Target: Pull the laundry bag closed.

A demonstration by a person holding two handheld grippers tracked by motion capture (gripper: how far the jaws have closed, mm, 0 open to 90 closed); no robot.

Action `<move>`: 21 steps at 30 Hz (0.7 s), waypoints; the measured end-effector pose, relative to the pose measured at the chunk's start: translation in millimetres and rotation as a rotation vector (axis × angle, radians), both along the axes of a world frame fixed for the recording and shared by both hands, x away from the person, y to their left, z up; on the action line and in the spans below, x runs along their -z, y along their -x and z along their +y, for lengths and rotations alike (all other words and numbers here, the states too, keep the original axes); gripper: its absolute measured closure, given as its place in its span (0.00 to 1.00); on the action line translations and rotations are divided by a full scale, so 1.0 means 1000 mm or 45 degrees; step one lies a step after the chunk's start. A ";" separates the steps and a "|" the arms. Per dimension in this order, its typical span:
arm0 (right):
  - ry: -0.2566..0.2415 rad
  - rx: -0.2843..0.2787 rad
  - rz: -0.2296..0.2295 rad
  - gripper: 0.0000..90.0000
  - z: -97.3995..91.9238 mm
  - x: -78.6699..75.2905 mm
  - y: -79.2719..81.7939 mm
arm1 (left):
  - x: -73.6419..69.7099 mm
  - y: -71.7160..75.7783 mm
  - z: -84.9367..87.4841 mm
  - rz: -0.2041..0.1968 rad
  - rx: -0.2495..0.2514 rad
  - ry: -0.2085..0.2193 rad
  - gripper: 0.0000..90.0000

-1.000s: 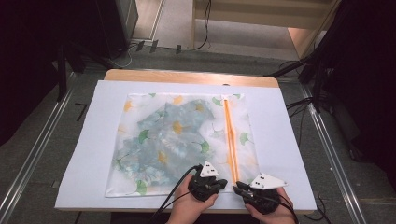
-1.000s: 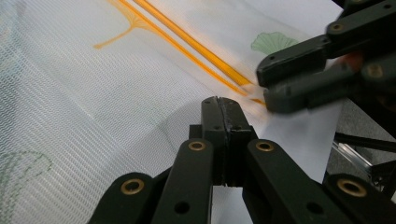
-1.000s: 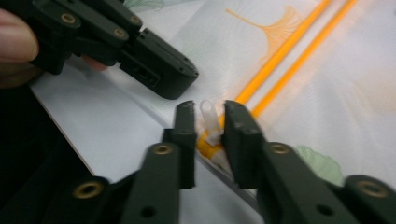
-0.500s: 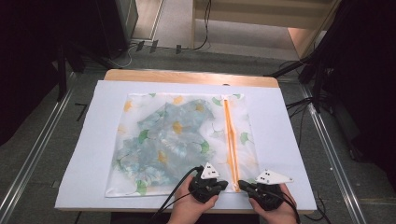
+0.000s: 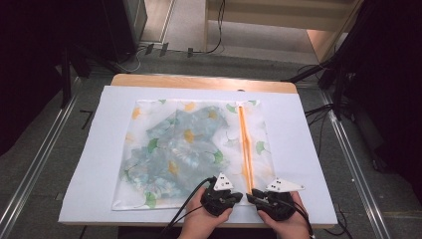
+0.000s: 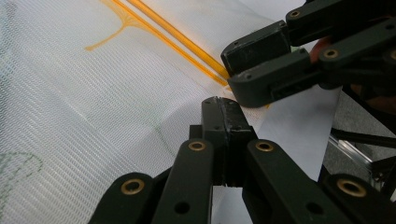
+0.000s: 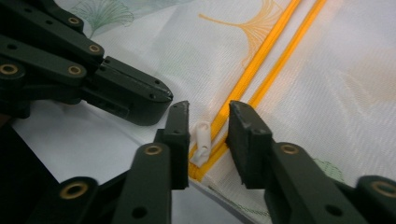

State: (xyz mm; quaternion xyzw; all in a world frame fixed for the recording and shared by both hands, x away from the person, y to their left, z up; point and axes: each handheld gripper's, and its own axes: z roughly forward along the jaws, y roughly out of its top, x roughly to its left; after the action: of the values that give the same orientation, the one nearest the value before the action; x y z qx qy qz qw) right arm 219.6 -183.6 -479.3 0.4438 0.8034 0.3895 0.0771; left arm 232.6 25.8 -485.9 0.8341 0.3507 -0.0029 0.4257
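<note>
My left tongs (image 6: pixel 223 116) are pinched shut on the near edge of the white mesh zip bag with leaf print (image 5: pixel 164 149). My right tongs (image 7: pixel 208 133), just opening, straddle its white zipper pull (image 7: pixel 201 142) on the orange zipper (image 5: pixel 245 144), at the desk's (image 5: pixel 199 82) near edge.

Setting: a laboratory or recording bay rather than a home. A wooden table (image 5: pixel 204 82) covered by a white sheet (image 5: pixel 308 149) stands on grey carpet (image 5: pixel 45 164). Metal floor rails (image 5: pixel 30 179) run along left and right. Black cables (image 5: pixel 214 30) trail across the far floor beside dark equipment stands (image 5: pixel 343 74).
</note>
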 end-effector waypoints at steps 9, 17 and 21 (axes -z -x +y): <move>-0.074 0.002 0.009 1.00 -0.007 -0.006 0.002 | 0.000 0.000 0.000 -0.002 0.006 -0.003 1.00; -0.092 -0.022 0.040 1.00 -0.009 -0.004 0.000 | 0.000 0.000 0.000 0.003 0.020 -0.002 1.00; -0.089 0.000 0.017 0.91 -0.010 -0.004 0.001 | 0.000 0.000 0.000 0.005 0.019 -0.001 1.00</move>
State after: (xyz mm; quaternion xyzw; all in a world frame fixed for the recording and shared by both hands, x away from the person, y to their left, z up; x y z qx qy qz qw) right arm 218.9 -193.6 -475.4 0.4487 0.7899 0.4142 0.0563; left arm 232.3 25.5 -485.9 0.8368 0.3455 -0.0077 0.4246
